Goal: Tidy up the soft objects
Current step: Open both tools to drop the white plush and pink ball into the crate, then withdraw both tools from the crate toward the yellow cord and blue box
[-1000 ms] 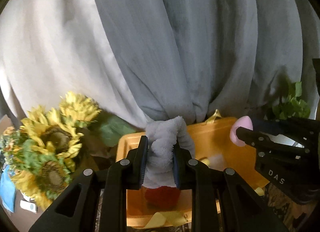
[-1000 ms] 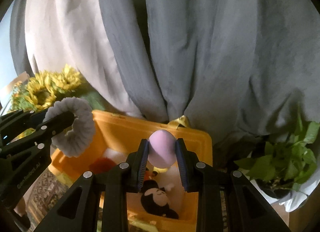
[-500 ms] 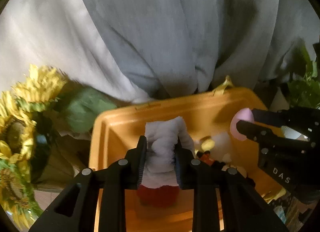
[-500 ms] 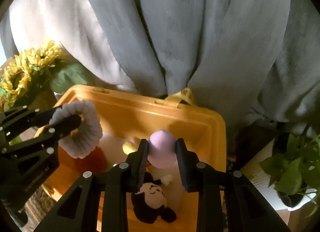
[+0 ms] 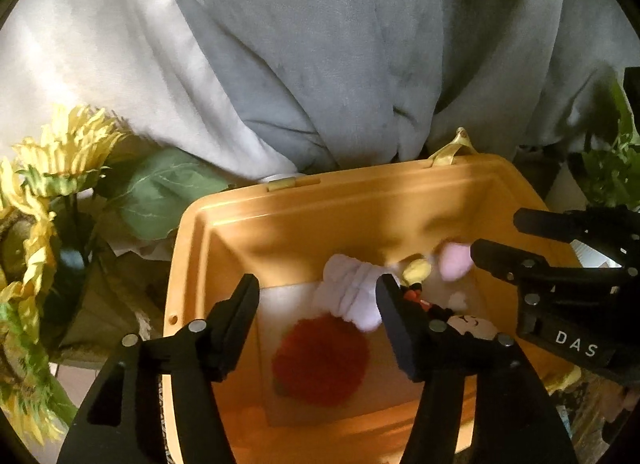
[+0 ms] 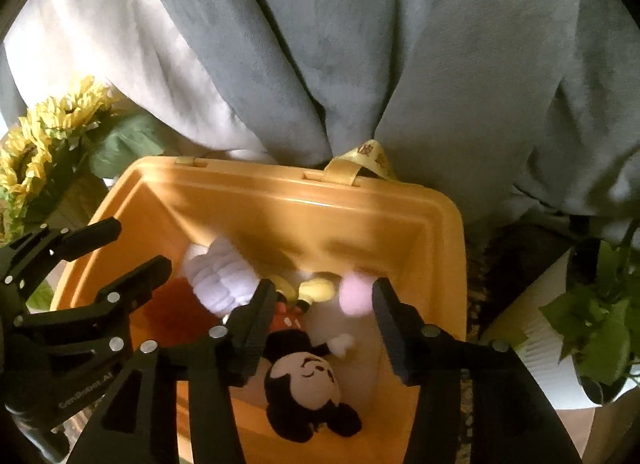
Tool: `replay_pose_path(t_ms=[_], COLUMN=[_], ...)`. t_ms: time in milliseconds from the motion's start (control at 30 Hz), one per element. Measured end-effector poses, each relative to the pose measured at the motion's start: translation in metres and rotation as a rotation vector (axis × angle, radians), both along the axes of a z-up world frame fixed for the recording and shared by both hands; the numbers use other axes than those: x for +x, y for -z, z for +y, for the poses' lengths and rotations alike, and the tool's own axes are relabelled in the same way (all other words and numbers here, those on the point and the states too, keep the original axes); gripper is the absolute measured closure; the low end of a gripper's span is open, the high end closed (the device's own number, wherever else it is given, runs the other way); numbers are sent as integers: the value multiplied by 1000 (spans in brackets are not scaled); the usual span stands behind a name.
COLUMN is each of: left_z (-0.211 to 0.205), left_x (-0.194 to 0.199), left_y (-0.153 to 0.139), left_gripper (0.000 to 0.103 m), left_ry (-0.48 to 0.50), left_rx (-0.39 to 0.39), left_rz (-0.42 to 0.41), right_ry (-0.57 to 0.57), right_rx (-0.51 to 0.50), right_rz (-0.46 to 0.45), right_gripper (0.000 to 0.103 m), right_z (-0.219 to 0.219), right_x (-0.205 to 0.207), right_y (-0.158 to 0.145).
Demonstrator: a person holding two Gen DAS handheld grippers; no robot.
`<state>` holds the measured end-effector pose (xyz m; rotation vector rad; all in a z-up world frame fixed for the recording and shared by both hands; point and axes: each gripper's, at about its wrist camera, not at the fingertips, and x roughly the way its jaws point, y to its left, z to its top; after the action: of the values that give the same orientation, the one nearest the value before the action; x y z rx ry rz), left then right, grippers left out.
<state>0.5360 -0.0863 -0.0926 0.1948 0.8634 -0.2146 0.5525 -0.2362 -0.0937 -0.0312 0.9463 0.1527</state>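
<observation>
Both tongs hang spread wide over the orange bin [image 6: 440,224], likely so the toys drop in. The white scrunchie [image 5: 352,296] lies blurred inside, just beyond the left tongs [image 5: 316,304]; the pink ball [image 6: 354,296], seemingly loose, sits between the right tongs [image 6: 324,304].

Orange bin [image 6: 440,232], yellow strap [image 6: 360,162] at far rim; white fluffy scrunchie [image 5: 352,296], blurred; pale pink ball [image 6: 354,294]; deep red pompom [image 5: 320,360]; black, white and red mouse plush [image 6: 304,380]; small yellow piece [image 6: 318,288]; black left gripper [image 5: 316,304], black right gripper [image 6: 322,312]; grey and off-white curtain [image 5: 320,44]; yellow sunflowers [image 5: 60,156], green leaves; green potted plant [image 6: 600,324], white ribbed pot.
</observation>
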Motion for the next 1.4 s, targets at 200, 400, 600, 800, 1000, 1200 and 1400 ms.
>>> replay_pose_path(t_ms=[200,400,600,800,1000,1200,1400], left_z=[1,0,4,6,0,-10,-23], left_x=[-27,-65,-98,-130,-165,-194,-216], left_y=[-20,-46,-65,-73,-74,-71,-62], left_gripper=[39,35,33,29,26,24,24], left_ry=[-17,-31,-30,-37,-20,33,97], left_rx=[-12,-28,-65,-63,-67,-79,-85], left_rz=[-73,-163,-213,-272,-311,-344,-340], right_ry=[32,66,106,125,121,136,175], right_rx=[-22,-8,10,-15,-41,-37,-56], right_rz=[-74,-145,-222,-300,-320,-315,-312], right_gripper=[44,41,37,32,32,32,32], right_z=[-4,-12,-19,-17,-20,-31,-41], right_x=[-21,-52,-86,-120,-154,-185,-216], right_y=[-20,-44,-68,-81,-81,-77,-71])
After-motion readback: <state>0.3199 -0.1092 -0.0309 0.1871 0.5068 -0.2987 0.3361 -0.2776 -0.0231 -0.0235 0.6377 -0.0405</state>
